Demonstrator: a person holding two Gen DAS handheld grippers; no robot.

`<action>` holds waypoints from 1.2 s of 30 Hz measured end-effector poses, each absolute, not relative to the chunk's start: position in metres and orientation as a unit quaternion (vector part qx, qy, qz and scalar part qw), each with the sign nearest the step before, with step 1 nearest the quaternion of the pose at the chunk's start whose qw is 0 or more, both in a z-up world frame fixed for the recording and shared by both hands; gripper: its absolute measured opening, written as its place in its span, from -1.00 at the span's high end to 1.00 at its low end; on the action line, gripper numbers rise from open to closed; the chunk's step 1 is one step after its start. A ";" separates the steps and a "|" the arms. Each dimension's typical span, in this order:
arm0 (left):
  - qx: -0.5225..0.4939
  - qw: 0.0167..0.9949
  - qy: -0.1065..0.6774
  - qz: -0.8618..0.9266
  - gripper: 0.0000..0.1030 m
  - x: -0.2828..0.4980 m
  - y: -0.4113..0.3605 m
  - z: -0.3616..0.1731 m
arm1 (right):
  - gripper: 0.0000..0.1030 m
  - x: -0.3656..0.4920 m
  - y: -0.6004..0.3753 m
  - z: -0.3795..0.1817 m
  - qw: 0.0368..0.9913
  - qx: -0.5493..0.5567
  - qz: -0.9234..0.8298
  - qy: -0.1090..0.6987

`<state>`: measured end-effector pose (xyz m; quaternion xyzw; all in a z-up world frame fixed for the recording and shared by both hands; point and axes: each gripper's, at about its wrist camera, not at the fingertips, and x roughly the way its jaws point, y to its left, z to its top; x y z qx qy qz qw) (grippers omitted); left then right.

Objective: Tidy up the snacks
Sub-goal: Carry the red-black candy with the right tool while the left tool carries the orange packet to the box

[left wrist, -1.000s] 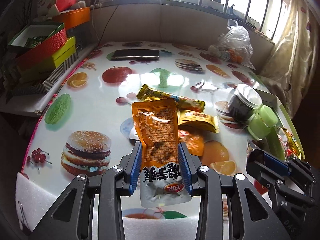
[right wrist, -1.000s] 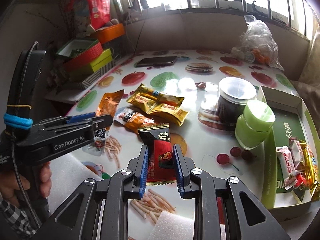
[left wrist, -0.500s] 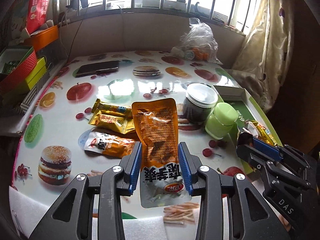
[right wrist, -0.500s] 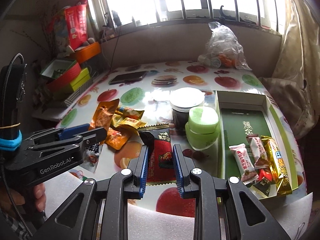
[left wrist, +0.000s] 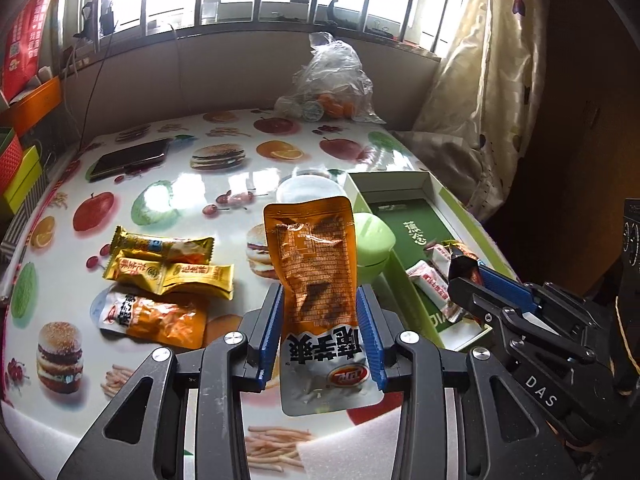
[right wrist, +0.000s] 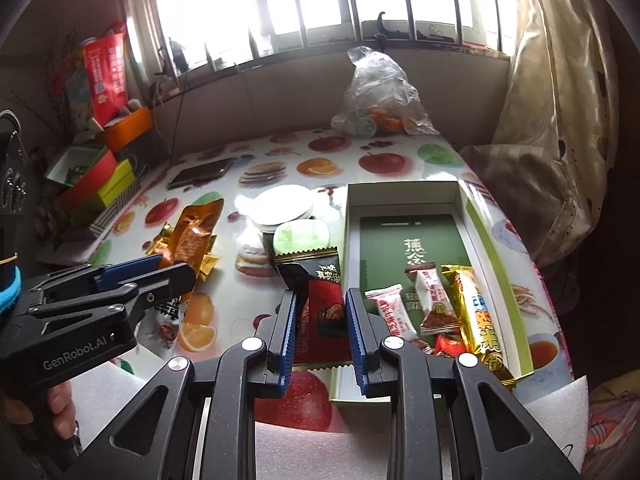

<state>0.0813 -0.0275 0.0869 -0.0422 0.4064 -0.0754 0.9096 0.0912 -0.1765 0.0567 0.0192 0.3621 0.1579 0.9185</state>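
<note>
Far left on the desk [left wrist: 168, 184], a dark phone [left wrist: 128, 159] lies flat near the back edge. In front of it, 3 loose packets: 2 yellow bars [left wrist: 168, 264] stacked, touching an orange-and-white pouch [left wrist: 154, 316] just below them. Left hand-held gripper [left wrist: 320, 332] is clamped on an orange snack pouch [left wrist: 316, 264], blue pads pressing both sides, pouch upright and off the desk. Behind it, a jar with a white lid [right wrist: 282, 208] and a green-lidded container [right wrist: 302, 236] stand just beside the box's left wall; whether they touch it, can't tell. Right hand-held gripper [right wrist: 320, 332] is closed on a red-and-black snack packet [right wrist: 320, 300], held over the left rim of the open green box [right wrist: 400, 194]. In the box's near end lie about 5 wrapped snacks, including a gold bar [right wrist: 478, 316] at right; the pile overlaps so the count is rough. A clear plastic bag [right wrist: 378, 96] sits at the desk's back edge, curtain [right wrist: 560, 120] at far right.
</note>
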 end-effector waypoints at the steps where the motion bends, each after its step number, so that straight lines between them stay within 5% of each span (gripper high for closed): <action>1: -0.042 0.909 0.406 -0.080 0.26 0.082 -0.031 0.087 | 0.56 0.092 -0.180 0.057 0.919 0.020 0.154 0.362; 36: -0.029 0.873 0.458 -0.167 0.20 0.127 -0.124 0.055 | 0.56 0.137 -0.254 0.019 0.915 0.002 0.050 0.400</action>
